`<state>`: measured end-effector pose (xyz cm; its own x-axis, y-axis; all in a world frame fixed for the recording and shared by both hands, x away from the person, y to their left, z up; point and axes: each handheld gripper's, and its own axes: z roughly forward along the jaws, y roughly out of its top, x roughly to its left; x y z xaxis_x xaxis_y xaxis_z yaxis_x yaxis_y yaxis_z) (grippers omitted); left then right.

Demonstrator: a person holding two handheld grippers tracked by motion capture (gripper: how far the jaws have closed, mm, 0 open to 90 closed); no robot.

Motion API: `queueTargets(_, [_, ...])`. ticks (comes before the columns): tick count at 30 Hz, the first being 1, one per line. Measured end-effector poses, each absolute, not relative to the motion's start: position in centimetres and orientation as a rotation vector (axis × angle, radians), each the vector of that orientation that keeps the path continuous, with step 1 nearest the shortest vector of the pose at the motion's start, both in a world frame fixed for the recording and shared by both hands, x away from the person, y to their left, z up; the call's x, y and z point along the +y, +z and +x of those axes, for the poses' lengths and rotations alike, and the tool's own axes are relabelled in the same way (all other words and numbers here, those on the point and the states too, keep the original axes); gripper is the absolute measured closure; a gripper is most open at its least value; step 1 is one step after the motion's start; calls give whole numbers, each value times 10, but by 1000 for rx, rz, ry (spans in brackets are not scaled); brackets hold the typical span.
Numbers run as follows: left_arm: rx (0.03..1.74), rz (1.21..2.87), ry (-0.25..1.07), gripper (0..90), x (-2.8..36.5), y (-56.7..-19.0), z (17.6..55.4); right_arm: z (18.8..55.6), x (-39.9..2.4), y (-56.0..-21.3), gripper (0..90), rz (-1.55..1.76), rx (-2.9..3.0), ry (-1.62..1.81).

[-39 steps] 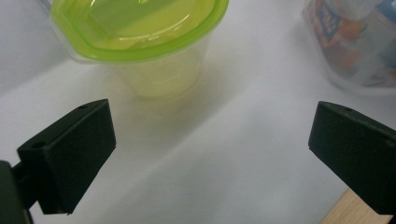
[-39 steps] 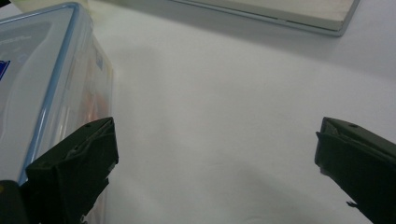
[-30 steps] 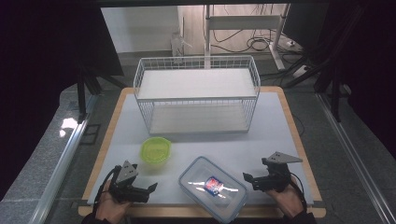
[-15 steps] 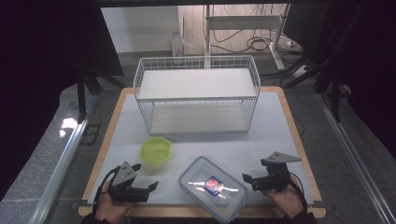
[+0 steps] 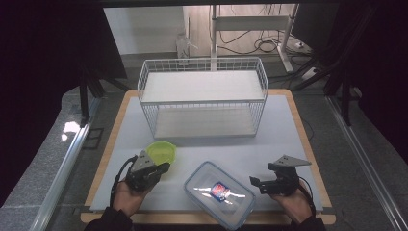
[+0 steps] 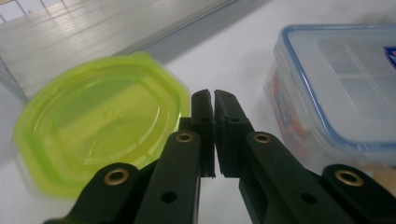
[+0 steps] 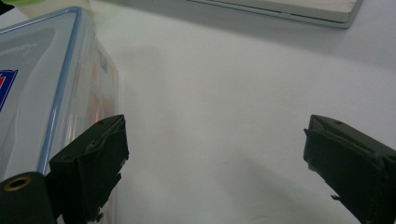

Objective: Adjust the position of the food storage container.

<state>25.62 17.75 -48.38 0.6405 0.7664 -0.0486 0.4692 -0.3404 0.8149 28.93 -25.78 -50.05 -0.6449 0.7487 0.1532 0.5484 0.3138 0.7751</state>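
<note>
At the left of the high view, the left gripper (image 5: 161, 168) is hovering low over the white table (image 5: 288, 139), held in the person's left hand (image 5: 126, 195), with its tips pointing toward the lime-green bowl (image 5: 161, 151) that is sitting just beyond them. In the left gripper view its two black jaws are standing pressed together with only a hairline seam between them; they have just been closing, and nothing is lying between them. The bowl (image 6: 98, 140) is resting right behind the jaw tips, its rim just beside them, though whether they are touching it cannot be told. Toward the middle, the clear lidded container (image 5: 220, 194) with a blue-edged lid and a red-and-blue label is lying flat on the table near the front edge, between the two grippers. Behind it, farther back, the white wire rack (image 5: 202, 98) is standing with its two shelves bare. At the right, the right gripper (image 5: 254, 182) is pointing at the container's right side, held in the right hand (image 5: 294, 204); its jaws are standing wide apart, with one jaw just beside the container's wall (image 7: 56, 84) and bare table between them, gripping nothing.
</note>
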Motion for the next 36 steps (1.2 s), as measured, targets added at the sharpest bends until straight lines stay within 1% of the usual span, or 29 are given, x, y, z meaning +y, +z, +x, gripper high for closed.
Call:
queueTargets(1, [974,1996,422,892,173,-482,266,290,-257,-500,67,1183,2345,1241])
queueTargets(3, [979,1992,413,898,172,-482,270,290,-257,-500,69,1175,2346,1241])
queueTargets(4, [981,1993,393,899,167,-481,280,290,-256,-500,71,1171,2348,1240])
queueTargets(7, [976,2001,377,899,158,-480,292,290,-256,-500,82,1165,2352,1240])
queueTargets(11, [992,2042,377,899,147,-483,305,290,-256,-500,88,1169,2351,1239])
queueTargets(13, [1002,2080,403,900,144,-485,309,290,-257,-500,90,1173,2349,1241])
queueTargets(17, [1029,2110,411,899,143,-491,313,290,-257,-501,93,1177,2349,1238])
queueTargets(28, [1100,2066,395,900,164,-492,313,290,-257,-501,105,1170,2356,1234])
queueTargets(30, [1124,2053,401,900,173,-493,312,290,-257,-500,118,1168,2359,1236])
queueTargets(33, [1131,2043,405,899,176,-493,311,290,-257,-501,146,1160,2365,1230])
queueTargets(36, [1086,2042,407,896,172,-492,304,288,-256,-498,193,1157,2367,1223])
